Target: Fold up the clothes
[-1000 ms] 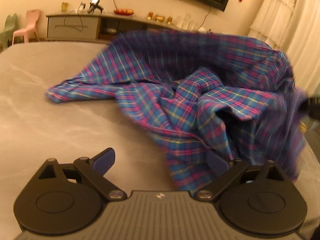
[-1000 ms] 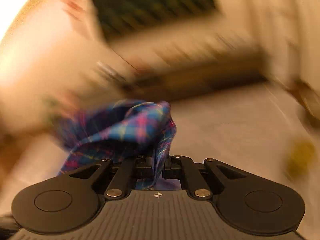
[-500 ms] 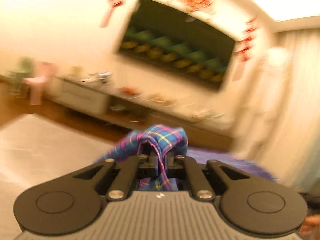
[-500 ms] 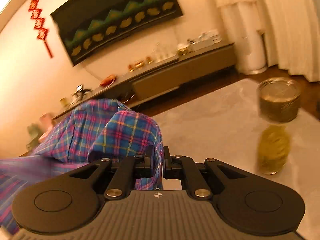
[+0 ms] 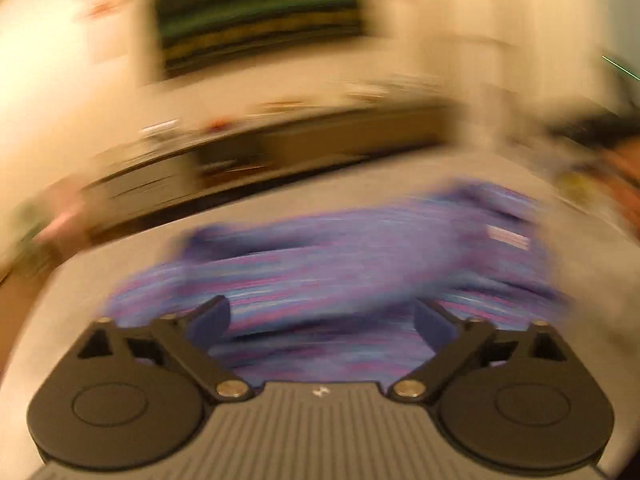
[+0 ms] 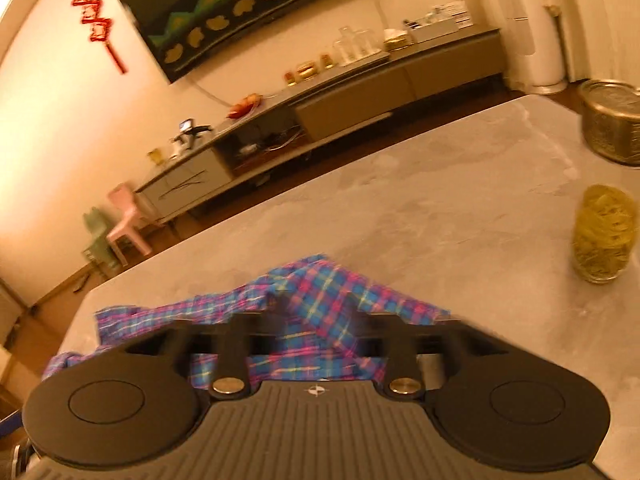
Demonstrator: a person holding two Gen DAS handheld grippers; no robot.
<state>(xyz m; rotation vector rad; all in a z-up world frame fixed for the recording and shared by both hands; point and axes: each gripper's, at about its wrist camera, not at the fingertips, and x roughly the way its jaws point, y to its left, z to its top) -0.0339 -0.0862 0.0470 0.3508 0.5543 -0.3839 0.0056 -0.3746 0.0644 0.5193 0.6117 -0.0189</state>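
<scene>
Shirt point(image 5: 340, 272), plaid in blue, pink and purple, lies spread on the grey table point(image 5: 80, 288), directly ahead of both grippers.

Left wrist view, near to far:
- The left gripper point(image 5: 322, 316) has its fingers spread wide apart. Nothing sits between them; the shirt shows through the gap.
- The shirt extends from the gripper body toward the far edge of the table. A pale label point(image 5: 509, 237) shows on its right part. Heavy motion blur hides the folds and edges.
- Behind the table stands a low cabinet point(image 5: 280, 148), with a dark wall panel point(image 5: 256, 12) above it. Both are blurred.

Right wrist view, near to far:
- The right gripper point(image 6: 318, 322) has its fingers parted, with a raised ridge of the shirt point(image 6: 320, 292) in the gap. The fingertips are smeared, so contact with the cloth cannot be confirmed.
- The shirt lies flat near the table's left corner, its edge running left from the gripper.
- On the right of the table point(image 6: 440, 208), well apart from the shirt, stands a glass jar point(image 6: 604, 234) filled with yellow bands. A metal tin point(image 6: 612, 124) stands beyond it, near the far right edge.
- Two small chairs, one pink point(image 6: 128, 220) and one green point(image 6: 98, 240), stand on the floor to the left.
- The low cabinet point(image 6: 320, 108) runs along the wall, with a red hanging ornament point(image 6: 96, 20) and the dark panel point(image 6: 248, 4) above.
</scene>
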